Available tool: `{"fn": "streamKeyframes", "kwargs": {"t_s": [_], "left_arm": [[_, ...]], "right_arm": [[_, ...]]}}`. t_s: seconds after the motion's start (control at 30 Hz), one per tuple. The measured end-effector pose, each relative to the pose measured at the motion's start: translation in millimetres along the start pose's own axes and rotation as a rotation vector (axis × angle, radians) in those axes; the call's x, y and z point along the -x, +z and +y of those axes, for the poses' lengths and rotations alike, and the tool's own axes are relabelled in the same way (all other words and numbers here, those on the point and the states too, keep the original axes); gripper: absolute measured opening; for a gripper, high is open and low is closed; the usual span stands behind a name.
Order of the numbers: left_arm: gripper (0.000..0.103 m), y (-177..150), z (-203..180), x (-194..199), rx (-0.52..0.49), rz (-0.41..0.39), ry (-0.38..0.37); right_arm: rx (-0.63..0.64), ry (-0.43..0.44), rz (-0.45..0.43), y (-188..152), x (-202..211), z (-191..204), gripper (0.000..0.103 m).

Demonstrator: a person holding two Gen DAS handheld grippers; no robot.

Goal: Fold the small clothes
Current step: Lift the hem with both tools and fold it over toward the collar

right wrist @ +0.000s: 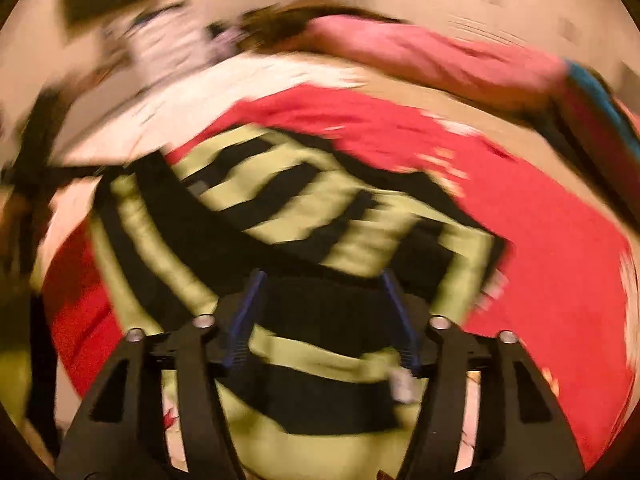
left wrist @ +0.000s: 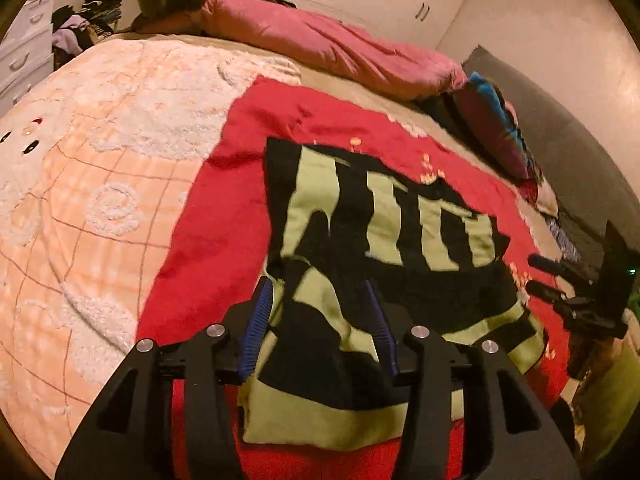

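A black-and-lime striped garment [left wrist: 384,240] is seen spread on a red blanket [left wrist: 224,232] on the bed, with the left tool [left wrist: 320,304] held part-open over its near edge, cloth lying between the blue pads [left wrist: 258,320] but not pinched. In the blurred right view the right tool [right wrist: 324,300] is likewise seen part-open above the stripes, nothing gripped. A peach patterned quilt [left wrist: 80,220] is found at nine o'clock, a pink duvet [left wrist: 320,40] at twelve, dark cushions [left wrist: 496,128] at two, and the right tool's black frame at three.
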State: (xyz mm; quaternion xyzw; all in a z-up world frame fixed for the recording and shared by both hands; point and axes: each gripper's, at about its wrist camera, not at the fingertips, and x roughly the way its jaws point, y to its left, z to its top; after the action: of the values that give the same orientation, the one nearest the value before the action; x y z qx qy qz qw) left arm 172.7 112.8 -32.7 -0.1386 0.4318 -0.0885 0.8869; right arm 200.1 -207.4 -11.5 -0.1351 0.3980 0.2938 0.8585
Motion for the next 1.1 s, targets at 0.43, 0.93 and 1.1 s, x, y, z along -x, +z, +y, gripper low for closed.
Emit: {"fn": "streamKeyframes", "kwargs": {"t_s": [0.43, 0.93, 1.1], "left_arm": [[0.016, -3, 1, -8, 0.015, 0.001, 0.011], [0.040, 0, 21, -11, 0.110, -0.025, -0.043], [0.047, -2, 16, -7, 0.104, -0.035, -0.078]], "right_arm": [[-0.037, -0.008, 0.088, 5, -30, -7, 0.003], [-0.410, -0.032, -0.160, -13, 0, -71, 0.052], [-0.394, -0.073, -0.069, -34, 9, -85, 0.056]]}}
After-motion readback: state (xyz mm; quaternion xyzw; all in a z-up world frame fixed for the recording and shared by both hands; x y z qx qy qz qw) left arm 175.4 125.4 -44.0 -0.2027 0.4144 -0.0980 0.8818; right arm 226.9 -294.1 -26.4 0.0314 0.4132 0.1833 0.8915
